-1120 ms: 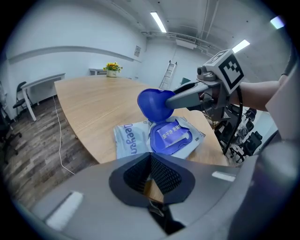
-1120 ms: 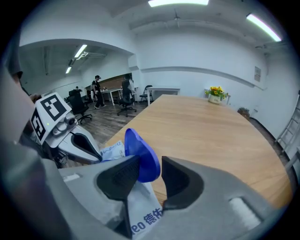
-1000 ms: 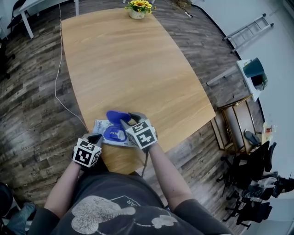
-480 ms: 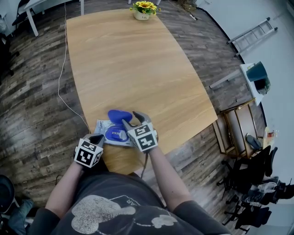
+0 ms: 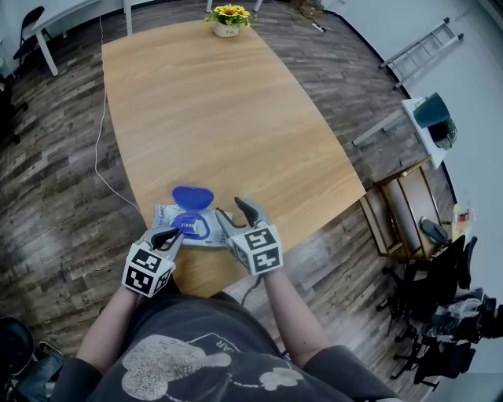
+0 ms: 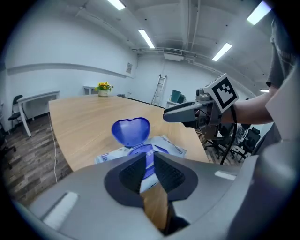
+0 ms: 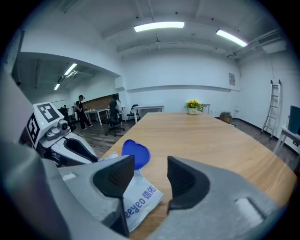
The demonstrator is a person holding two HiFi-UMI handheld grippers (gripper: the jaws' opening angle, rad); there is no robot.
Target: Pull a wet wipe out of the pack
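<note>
The white wet wipe pack (image 5: 182,225) lies flat near the table's near edge, with its blue heart-shaped lid (image 5: 192,197) flipped open toward the far side. No wipe sticks out that I can see. My left gripper (image 5: 174,234) hovers over the pack's near left edge. Its jaws have just been opening to a narrow slit, and nothing is between them (image 6: 149,157). My right gripper (image 5: 233,210) is open just right of the pack, having widened a moment ago, and holds nothing (image 7: 151,164). In the right gripper view the pack (image 7: 138,198) and lid (image 7: 137,154) lie below the left jaw.
The long wooden table (image 5: 228,110) stretches away, with a flower pot (image 5: 226,20) at its far end. A cable (image 5: 97,141) runs along the floor on the left. A ladder (image 5: 413,49) and office chairs (image 5: 428,314) stand off to the right.
Both grippers have lifted off the pack. The right one has drawn back to the right of the lid with wider jaws. The left one's tips now hang over the pack's near edge.
</note>
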